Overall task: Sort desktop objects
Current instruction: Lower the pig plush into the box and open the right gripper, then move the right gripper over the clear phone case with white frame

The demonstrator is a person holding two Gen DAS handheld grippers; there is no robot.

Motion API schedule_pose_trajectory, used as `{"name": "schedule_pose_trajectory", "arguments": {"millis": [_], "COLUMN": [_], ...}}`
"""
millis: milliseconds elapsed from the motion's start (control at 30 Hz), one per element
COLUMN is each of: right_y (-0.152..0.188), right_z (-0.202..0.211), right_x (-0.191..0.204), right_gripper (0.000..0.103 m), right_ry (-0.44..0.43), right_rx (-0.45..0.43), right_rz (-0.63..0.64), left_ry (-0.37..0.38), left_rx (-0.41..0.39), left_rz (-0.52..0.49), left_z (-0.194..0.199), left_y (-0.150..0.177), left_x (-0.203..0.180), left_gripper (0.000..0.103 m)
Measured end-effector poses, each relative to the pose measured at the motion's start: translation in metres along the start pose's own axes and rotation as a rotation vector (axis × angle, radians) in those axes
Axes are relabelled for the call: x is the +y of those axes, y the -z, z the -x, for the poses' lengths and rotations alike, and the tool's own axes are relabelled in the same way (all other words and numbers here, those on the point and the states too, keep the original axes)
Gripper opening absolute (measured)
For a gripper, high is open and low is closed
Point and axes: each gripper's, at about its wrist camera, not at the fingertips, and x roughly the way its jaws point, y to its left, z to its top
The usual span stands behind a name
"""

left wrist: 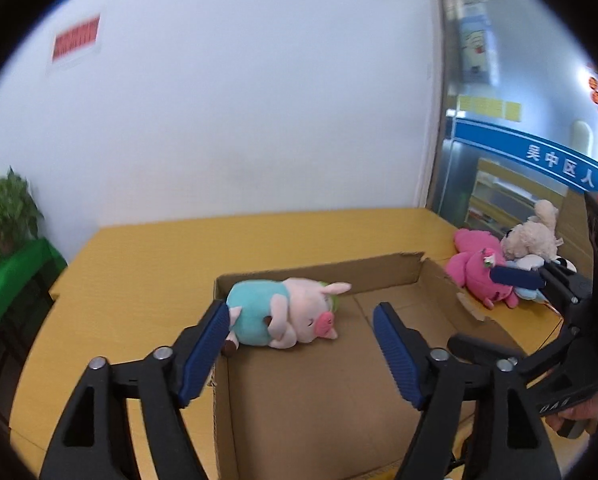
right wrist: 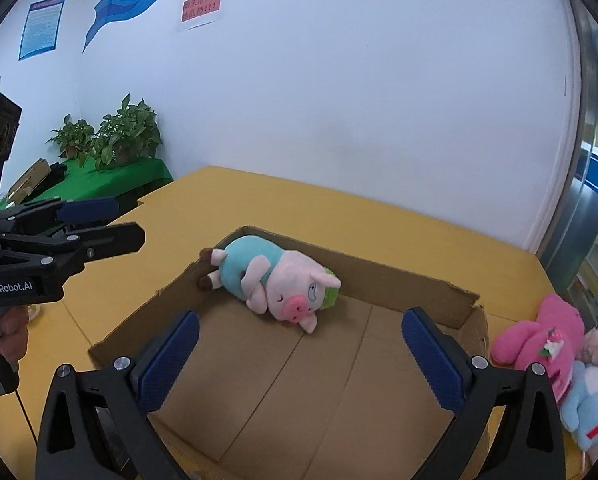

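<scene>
A pig plush in a teal shirt lies on its side in the far left corner of an open cardboard box. My left gripper is open and empty, hovering over the box just in front of the pig. My right gripper is open and empty above the box's middle. A pink plush, a beige plush and a light blue plush lie in a pile right of the box.
The box sits on a yellow table against a white wall. Potted plants stand on a green-covered stand to the left. The other gripper shows at each view's edge.
</scene>
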Motion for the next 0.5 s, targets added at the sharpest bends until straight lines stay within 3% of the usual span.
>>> {"name": "schedule_pose_trajectory", "arguments": {"millis": [67, 167, 333, 500], "right_y": [0.017, 0.050, 0.096, 0.114], "right_z": [0.024, 0.059, 0.112, 0.135], "right_x": [0.002, 0.006, 0.002, -0.005], "right_gripper": [0.103, 0.103, 0.103, 0.103], "right_ry": [0.067, 0.189, 0.180, 0.166], "right_rx": [-0.007, -0.032, -0.062, -0.067], "right_rz": [0.005, -0.007, -0.097, -0.137], "left_ry": [-0.013, 0.025, 0.034, 0.032], "left_rx": [-0.058, -0.089, -0.078, -0.078], "left_rz": [-0.021, -0.022, -0.036, -0.040], "left_z": [0.032, 0.067, 0.076, 0.080], "left_y": [0.009, 0.025, 0.053, 0.072], "left_x": [-0.020, -0.046, -0.087, -0.103], "left_gripper": [0.080, 0.080, 0.080, 0.080]}}
